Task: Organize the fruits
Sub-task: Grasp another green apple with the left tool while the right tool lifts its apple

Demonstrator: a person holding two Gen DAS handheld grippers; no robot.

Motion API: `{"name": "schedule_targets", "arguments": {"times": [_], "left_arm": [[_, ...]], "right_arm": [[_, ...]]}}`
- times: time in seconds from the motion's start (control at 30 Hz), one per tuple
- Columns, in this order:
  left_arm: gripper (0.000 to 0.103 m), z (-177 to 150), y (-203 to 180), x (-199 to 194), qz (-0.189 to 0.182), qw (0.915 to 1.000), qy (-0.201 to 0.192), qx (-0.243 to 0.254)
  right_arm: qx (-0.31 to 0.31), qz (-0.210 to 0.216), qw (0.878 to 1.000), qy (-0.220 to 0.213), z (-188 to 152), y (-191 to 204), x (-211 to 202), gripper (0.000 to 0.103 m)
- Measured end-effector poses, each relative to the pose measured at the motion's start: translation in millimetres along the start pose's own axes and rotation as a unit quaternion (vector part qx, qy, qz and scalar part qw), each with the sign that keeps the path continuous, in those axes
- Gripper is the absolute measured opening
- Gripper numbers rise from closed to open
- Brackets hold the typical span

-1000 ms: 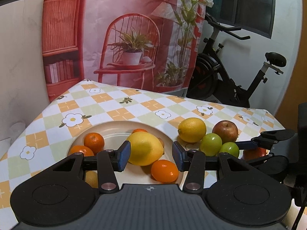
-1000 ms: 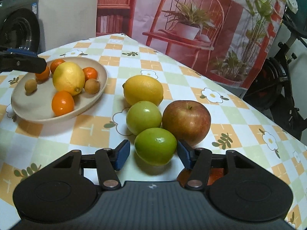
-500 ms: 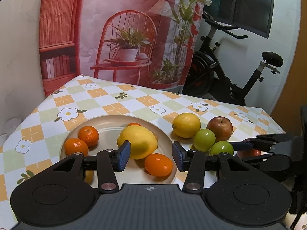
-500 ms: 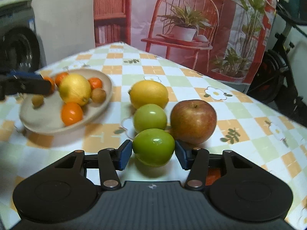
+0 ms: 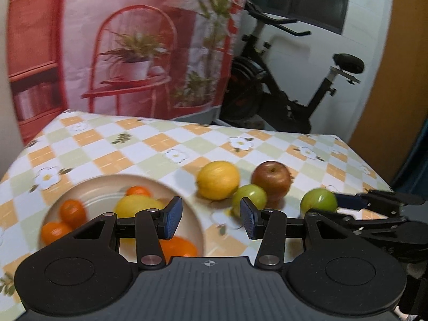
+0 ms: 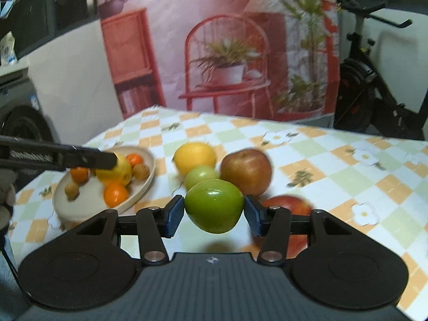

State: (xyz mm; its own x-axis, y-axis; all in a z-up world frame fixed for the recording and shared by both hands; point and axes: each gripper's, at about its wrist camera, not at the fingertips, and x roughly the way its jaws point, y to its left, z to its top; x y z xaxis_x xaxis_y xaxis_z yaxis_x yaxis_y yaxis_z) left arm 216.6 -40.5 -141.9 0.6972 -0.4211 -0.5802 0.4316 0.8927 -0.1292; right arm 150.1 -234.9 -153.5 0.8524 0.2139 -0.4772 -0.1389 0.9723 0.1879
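Observation:
My right gripper (image 6: 214, 214) is shut on a green apple (image 6: 214, 205) and holds it above the table; the apple also shows in the left wrist view (image 5: 318, 202). On the cloth lie a yellow lemon (image 6: 194, 157), a second green apple (image 6: 201, 176), a red apple (image 6: 246, 171) and another red fruit (image 6: 287, 206) partly hidden by my right gripper. A beige plate (image 6: 140, 187) at left holds a lemon (image 6: 117, 172), oranges and small brown fruits. My left gripper (image 5: 210, 218) is open and empty, above the plate's right rim (image 5: 196, 222).
The table has a checkered floral cloth (image 5: 165, 144). An exercise bike (image 5: 289, 91) stands behind its far right side. A printed pink backdrop (image 6: 227, 53) hangs behind the far edge. A dark appliance (image 6: 24, 123) stands at the left.
My right gripper has closed on the green apple and lifted it off the table. Both grippers have risen and pulled back; the left one has shifted right.

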Motion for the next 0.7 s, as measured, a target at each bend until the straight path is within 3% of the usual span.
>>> {"name": "schedule_targets", "arguments": {"times": [0.27, 0.7], "left_arm": [[0.05, 0.7, -27.2, 44.4, -0.032, 0.9986, 0.032, 0.027], [0.05, 0.7, -38.5, 87.5, -0.021, 0.9976, 0.057, 0.033]], "right_arm": [[0.007, -0.02, 0.999, -0.045, 11.6, -17.5, -25.7, 0.052], [0.016, -0.029, 0.998, -0.055, 11.9, -32.8, -32.5, 0.052]]}}
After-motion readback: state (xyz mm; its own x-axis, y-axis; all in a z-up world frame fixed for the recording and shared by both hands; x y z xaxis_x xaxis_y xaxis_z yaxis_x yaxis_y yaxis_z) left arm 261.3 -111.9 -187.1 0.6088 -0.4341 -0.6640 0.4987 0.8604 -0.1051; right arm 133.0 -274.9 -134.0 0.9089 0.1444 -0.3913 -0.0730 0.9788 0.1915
